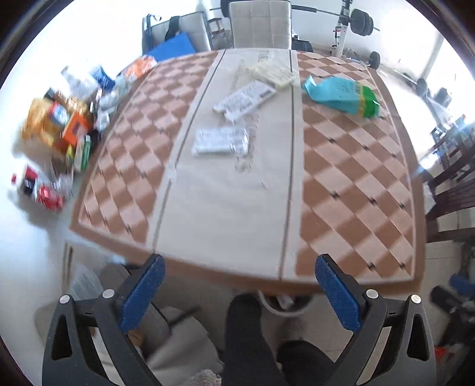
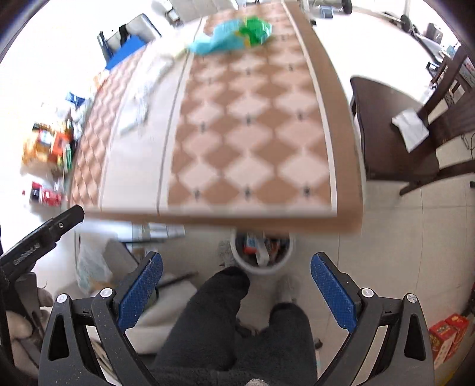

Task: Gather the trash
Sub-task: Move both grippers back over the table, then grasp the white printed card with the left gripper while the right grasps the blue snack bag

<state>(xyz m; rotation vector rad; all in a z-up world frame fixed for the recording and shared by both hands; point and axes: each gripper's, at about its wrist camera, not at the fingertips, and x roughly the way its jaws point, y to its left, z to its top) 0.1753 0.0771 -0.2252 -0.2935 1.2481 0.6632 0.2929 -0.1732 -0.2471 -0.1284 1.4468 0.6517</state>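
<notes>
Your left gripper (image 1: 240,291) hangs above the near edge of the desk (image 1: 225,213), its blue fingers (image 1: 145,294) spread wide with nothing between them. Your right gripper (image 2: 236,292) is the same: fingers wide apart and empty, pointing down past the desk edge.

On the desk, the trash lies toward twelve o'clock from the left gripper: a silvery wrapper (image 1: 221,141) on the pale centre strip, a white printed wrapper (image 1: 245,99) beyond it, a pale yellowish packet (image 1: 273,72) further still, and a teal and green bag (image 1: 341,96) at about one o'clock on the checkered part. A few small scraps (image 1: 242,166) sit just near the silvery wrapper.

The white bin (image 2: 261,252), already holding rubbish, stands on the floor under the near desk edge, at twelve o'clock from the right gripper. Your dark-trousered legs (image 2: 225,311) are directly below both grippers, just beside the bin.

At nine o'clock a heap of boxes and packets (image 1: 59,124) lies on the floor. A dark wooden chair (image 2: 394,130) with white paper (image 2: 411,127) on its seat stands at two o'clock, close to the desk's side. A padded chair (image 1: 259,23) sits at the far end.
</notes>
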